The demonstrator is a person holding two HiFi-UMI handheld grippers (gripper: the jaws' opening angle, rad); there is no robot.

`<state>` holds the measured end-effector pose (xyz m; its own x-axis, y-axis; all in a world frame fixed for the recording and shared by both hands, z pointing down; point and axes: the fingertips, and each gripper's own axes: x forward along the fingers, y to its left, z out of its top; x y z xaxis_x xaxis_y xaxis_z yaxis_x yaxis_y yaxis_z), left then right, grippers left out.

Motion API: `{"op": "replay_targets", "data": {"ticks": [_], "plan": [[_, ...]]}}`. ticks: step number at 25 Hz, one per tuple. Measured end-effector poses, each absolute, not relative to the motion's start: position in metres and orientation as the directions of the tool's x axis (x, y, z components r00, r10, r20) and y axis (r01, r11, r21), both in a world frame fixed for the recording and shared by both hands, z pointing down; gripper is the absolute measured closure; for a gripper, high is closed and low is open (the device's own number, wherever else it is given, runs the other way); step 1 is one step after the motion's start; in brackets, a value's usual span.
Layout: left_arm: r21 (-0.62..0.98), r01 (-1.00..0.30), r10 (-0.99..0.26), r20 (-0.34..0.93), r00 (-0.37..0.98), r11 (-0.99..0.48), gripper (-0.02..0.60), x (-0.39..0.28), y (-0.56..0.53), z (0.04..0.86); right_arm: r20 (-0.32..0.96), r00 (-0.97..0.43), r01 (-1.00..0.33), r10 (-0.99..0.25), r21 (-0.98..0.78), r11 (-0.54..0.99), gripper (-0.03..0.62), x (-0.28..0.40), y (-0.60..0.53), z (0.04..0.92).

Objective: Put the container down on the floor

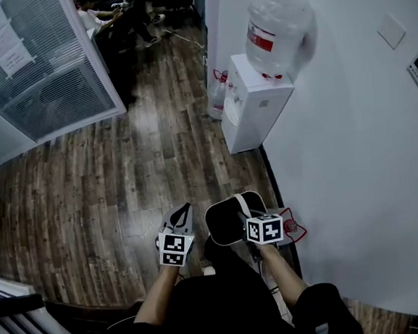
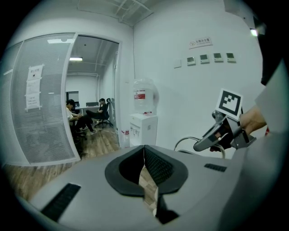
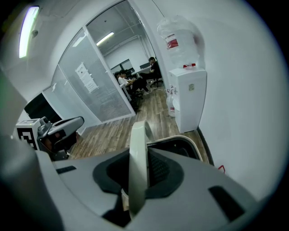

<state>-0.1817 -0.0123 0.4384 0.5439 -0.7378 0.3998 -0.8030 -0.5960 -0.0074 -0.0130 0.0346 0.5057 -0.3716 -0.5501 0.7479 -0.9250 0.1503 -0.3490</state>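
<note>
A black container (image 1: 225,225) with a pale handle (image 1: 240,202) hangs above the wooden floor (image 1: 88,202), close to the white wall. My right gripper (image 1: 247,220) is shut on that handle. In the right gripper view the pale handle (image 3: 137,162) stands upright between the pads, and the container's rim (image 3: 183,140) curves beyond the right gripper (image 3: 138,155). My left gripper (image 1: 184,213) floats just left of the container with its jaws shut on nothing. In the left gripper view the left gripper (image 2: 144,151) has its tips meeting, and the right gripper (image 2: 220,135) shows at the right.
A white water dispenser (image 1: 256,102) with a bottle (image 1: 274,27) on top stands against the wall ahead, and a spare jug (image 1: 217,96) sits beside it. A glass partition (image 1: 48,75) runs along the left. People sit at a desk at the back (image 1: 119,14).
</note>
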Motion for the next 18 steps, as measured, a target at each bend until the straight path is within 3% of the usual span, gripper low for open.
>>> {"op": "replay_targets", "data": {"ticks": [18], "plan": [[0.0, -0.819, -0.751, 0.399, 0.526, -0.573, 0.566, -0.156, -0.167, 0.428, 0.752, -0.385, -0.919, -0.535, -0.367, 0.146, 0.526, 0.007, -0.11, 0.506]]}}
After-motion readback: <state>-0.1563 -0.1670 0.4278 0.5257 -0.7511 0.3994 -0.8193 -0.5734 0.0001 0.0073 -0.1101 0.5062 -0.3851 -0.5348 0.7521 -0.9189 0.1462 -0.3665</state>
